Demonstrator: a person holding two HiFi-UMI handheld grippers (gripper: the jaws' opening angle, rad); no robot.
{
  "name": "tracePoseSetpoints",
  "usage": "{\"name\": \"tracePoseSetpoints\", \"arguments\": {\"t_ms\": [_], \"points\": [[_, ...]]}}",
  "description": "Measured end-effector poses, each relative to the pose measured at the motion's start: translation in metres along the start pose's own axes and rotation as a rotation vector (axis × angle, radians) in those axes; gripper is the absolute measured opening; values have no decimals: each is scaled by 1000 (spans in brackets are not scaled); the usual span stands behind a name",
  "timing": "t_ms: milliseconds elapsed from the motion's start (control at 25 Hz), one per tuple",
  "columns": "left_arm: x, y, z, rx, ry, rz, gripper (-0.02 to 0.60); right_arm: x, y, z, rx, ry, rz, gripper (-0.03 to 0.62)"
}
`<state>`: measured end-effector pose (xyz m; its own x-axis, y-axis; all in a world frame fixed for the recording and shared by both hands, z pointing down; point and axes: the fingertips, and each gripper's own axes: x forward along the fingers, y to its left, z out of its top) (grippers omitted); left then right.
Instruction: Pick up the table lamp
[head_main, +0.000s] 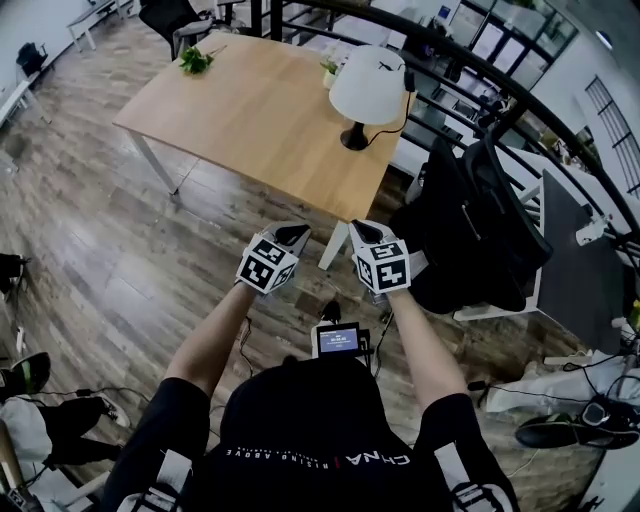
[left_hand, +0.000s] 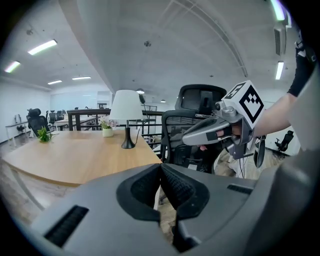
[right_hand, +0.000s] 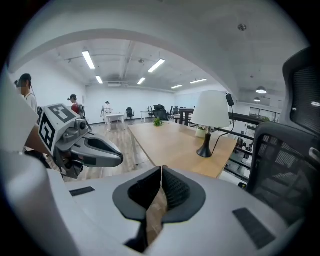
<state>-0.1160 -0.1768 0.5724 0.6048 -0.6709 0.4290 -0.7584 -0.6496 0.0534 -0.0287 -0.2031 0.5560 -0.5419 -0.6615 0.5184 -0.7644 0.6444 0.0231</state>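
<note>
Left gripper view showed the left gripper (left_hand: 160, 170) with its jaws clenched on nothing. In the right gripper view the right gripper (right_hand: 161, 175) was likewise seen pressed shut and empty. Both were held short of the table (head_main: 250, 120), well apart from the lamp (head_main: 368, 88), which stood upright near the far right edge. Its cord (right_hand: 218, 138) was run off that side. Were the jaws not opened in time, the thin stem could only be struck and the lamp toppled. A high lift might be checked by the cord, and the small potted plant (head_main: 330, 70) just beside the lamp could be brushed.
</note>
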Motion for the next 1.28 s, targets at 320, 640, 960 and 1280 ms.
{"name": "tracePoseSetpoints", "arguments": {"t_ms": [320, 640, 960, 1280], "points": [[59, 52, 51, 29, -2, 22, 18, 55, -64, 37, 15, -10, 28, 32], [112, 74, 83, 20, 16, 41, 18, 90, -120, 60, 47, -15, 62, 32], [147, 94, 105, 9, 30, 80, 18, 110, -159, 66, 87, -29, 78, 32], [171, 101, 102, 7, 50, 47, 18, 120, -185, 66, 151, -49, 17, 32]]}}
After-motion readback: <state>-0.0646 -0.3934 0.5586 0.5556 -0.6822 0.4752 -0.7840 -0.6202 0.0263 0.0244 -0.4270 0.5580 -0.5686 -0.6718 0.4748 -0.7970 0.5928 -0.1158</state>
